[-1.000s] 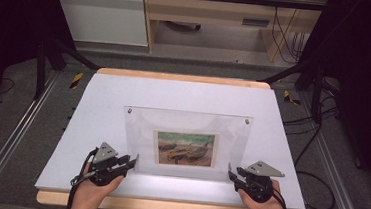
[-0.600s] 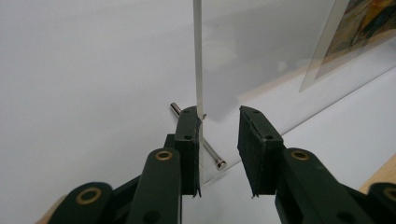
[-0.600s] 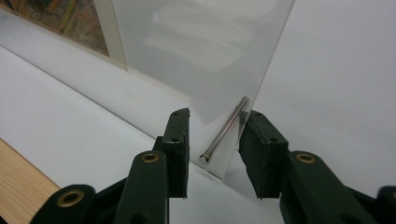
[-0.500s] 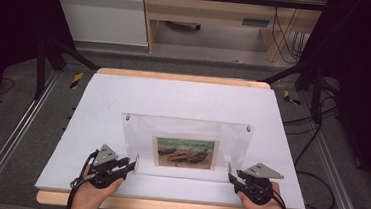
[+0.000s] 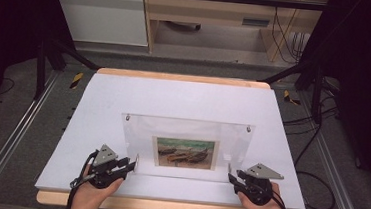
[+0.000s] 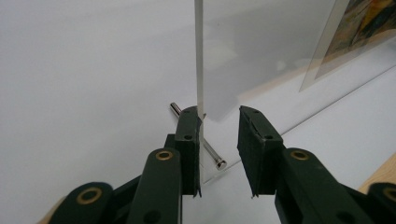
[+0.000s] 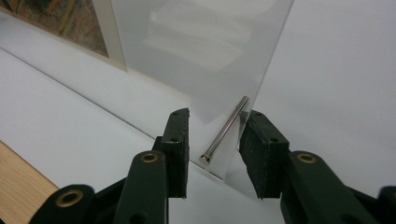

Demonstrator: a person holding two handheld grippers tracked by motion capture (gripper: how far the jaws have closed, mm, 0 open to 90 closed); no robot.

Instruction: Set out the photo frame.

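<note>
Clear acrylic photo frame [image 5: 186, 147] sits on the white table [image 5: 184, 99], centre-near, its long edge running left-right. Boat picture [image 5: 186, 152] is sandwiched in its lower middle.

Left gripper [image 5: 129, 164] is at the frame's near-left corner, held low over the table by the left hand [image 5: 94, 190], which enters from the near edge with the forearm pointing away and the gripper angled in toward the right. In the left gripper view the jaws stand apart: one jaw lies against the panel's edge, the other is clear of it, so no clamp. A metal standoff pin [image 6: 198, 136] passes through that corner just beyond the jaws.

Right gripper [image 5: 231, 178] mirrors this at the near-right corner, with the right hand [image 5: 261, 205] low at the near edge and the gripper angled in toward the left. Its jaws are also apart, straddling the panel corner and its standoff pin [image 7: 225, 130]; the pin sits in the gap, and I can't tell if either jaw touches it.
</note>
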